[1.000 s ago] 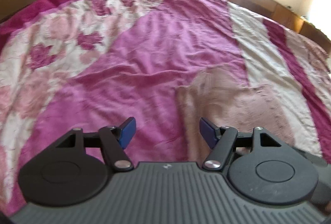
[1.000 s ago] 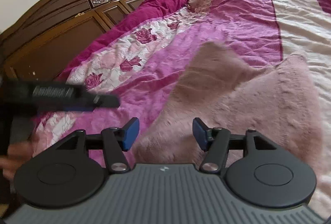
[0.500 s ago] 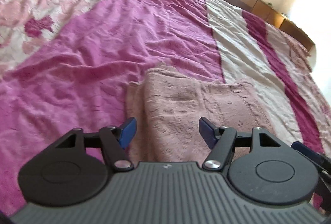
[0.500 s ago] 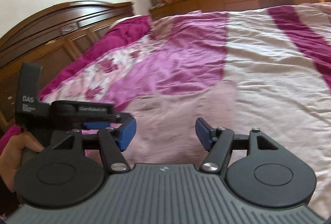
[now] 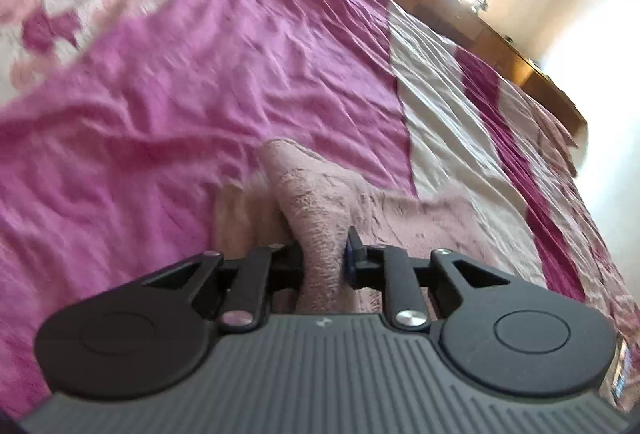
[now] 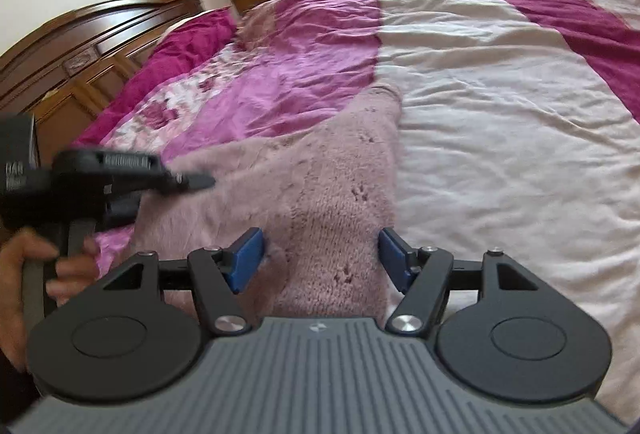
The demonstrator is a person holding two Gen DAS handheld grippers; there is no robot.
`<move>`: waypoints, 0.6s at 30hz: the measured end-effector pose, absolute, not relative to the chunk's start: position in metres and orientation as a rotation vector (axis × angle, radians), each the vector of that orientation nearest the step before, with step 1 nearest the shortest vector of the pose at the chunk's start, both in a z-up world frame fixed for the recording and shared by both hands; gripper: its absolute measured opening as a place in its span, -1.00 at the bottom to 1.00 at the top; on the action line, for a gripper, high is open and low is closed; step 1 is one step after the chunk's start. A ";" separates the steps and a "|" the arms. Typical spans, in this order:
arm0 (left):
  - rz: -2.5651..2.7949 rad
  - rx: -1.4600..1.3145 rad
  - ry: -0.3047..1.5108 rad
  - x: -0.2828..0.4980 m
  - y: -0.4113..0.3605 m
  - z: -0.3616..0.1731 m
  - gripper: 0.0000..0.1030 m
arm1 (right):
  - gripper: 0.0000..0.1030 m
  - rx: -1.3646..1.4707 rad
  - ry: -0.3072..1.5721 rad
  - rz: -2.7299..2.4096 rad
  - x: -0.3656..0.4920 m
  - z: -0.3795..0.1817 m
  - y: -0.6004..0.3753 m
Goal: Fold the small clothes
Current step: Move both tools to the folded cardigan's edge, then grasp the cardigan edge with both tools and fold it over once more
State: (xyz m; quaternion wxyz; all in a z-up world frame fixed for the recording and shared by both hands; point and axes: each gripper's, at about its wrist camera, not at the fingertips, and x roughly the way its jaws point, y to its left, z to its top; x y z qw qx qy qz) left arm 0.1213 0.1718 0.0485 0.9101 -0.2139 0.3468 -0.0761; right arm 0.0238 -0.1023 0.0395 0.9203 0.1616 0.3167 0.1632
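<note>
With the left gripper closing on a pinch of the pink knit sweater and the right gripper wide around its hem, a thin bite could slip free on lifting.

Hardly any lettering here: at the left edge of the right wrist view, pale letters sit on the black body of the left gripper, too blurred to read. Nothing else carries text.
</note>
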 end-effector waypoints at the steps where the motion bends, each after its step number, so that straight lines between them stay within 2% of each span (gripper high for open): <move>1: -0.133 -0.423 0.716 0.124 0.174 0.050 -0.62 | 0.37 0.329 0.647 0.358 0.022 0.042 -0.099; 4: -0.109 -0.393 0.801 0.136 0.178 0.038 -0.60 | 0.37 0.294 0.644 0.387 0.020 0.045 -0.087; 5: -0.119 -0.397 0.821 0.137 0.180 0.034 -0.54 | 0.37 0.277 0.643 0.381 0.019 0.045 -0.084; 10: -0.132 -0.392 0.813 0.126 0.181 0.035 -0.38 | 0.37 0.276 0.652 0.372 0.019 0.043 -0.086; 12: -0.134 -0.390 0.818 0.119 0.183 0.037 -0.22 | 0.37 0.288 0.653 0.369 0.020 0.045 -0.089; 14: -0.109 -0.375 0.829 0.110 0.185 0.039 0.27 | 0.38 0.307 0.653 0.364 0.023 0.045 -0.094; 15: -0.092 -0.368 0.833 0.106 0.187 0.040 0.34 | 0.38 0.321 0.654 0.359 0.024 0.045 -0.096; 18: -0.094 -0.372 0.859 0.096 0.192 0.036 0.36 | 0.53 0.375 0.658 0.349 0.029 0.044 -0.105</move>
